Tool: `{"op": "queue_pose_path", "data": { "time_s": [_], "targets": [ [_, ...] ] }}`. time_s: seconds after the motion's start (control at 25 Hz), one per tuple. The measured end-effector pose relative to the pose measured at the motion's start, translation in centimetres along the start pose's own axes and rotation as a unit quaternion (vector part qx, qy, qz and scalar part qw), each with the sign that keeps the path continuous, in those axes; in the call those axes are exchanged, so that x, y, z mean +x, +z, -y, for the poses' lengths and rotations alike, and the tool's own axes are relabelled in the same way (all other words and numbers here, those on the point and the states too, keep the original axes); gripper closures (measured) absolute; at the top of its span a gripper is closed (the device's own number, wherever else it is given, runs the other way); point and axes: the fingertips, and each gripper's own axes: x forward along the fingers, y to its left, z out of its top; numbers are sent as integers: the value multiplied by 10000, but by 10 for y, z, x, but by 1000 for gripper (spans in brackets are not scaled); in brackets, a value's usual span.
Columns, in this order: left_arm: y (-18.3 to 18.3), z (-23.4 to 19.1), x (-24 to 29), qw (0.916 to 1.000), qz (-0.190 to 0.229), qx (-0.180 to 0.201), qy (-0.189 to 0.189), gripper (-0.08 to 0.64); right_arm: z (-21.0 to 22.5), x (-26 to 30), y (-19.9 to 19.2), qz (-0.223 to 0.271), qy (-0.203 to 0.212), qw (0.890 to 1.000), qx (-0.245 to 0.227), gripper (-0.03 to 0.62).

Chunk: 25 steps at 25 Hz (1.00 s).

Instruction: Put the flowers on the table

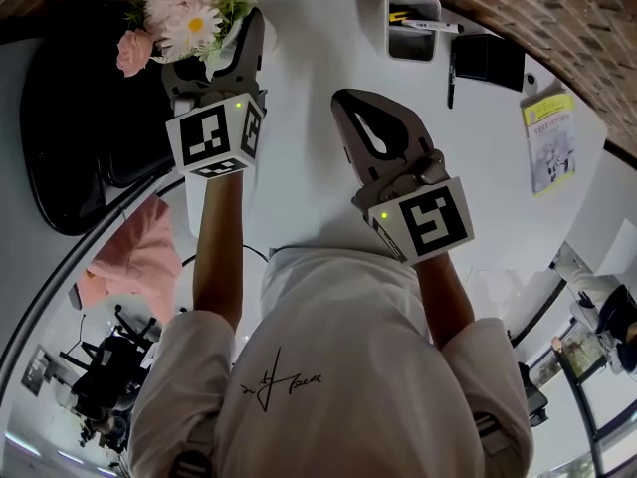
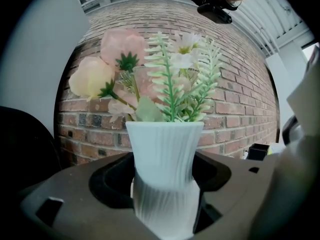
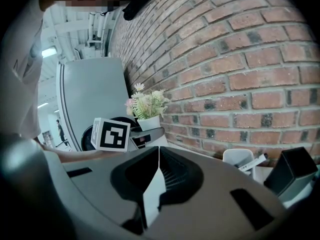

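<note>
A bunch of pink and white flowers point(image 1: 189, 13) with green fern sprigs stands in a white ribbed vase point(image 2: 165, 169). My left gripper point(image 1: 214, 53) is shut on the vase's narrow waist, at the far left of the white table point(image 1: 318, 58). The vase's base is hidden, so I cannot tell whether it rests on the table. In the left gripper view the flowers point(image 2: 165, 79) rise against a brick wall. My right gripper point(image 1: 346, 103) hovers over the middle of the table, shut and empty. In the right gripper view the flowers point(image 3: 147, 104) show far off to the left.
At the table's far side stand a white pen holder point(image 1: 411, 23), a black box point(image 1: 488, 60) and a pen point(image 1: 451, 78). A booklet point(image 1: 550, 139) lies at the right. A black chair point(image 1: 80, 118) and a pink cloth point(image 1: 139, 257) are off the left edge.
</note>
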Motion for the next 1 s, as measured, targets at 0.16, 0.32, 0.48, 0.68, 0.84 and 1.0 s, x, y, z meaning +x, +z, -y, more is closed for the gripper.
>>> {"op": "queue_pose_path", "data": {
  "time_s": [0.16, 0.32, 0.48, 0.68, 0.84, 1.0],
  "targets": [
    [-2, 1, 0, 10000, -35, 7, 15, 225, 0, -2, 0, -12, -1, 10000, -39, 566],
    [-3, 0, -2, 10000, -69, -6, -12, 210, -1, -2, 0, 0, 0, 10000, -59, 566],
    [-1, -3, -5, 10000, -46, -35, 36, 202, -4, -3, 0, -19, 23, 9999, -96, 566],
    [0, -3, -9, 10000, -41, -21, 34, 202, -6, -5, 4, 19, 17, 9999, -128, 566],
    [2, -3, -16, 10000, -44, -29, 63, 202, -10, -9, 7, 50, 30, 9998, -173, 566],
    [4, -1, -23, 10000, -28, -34, 59, 202, -14, -12, 9, 87, 31, 9998, -176, 566]
  ]
}}
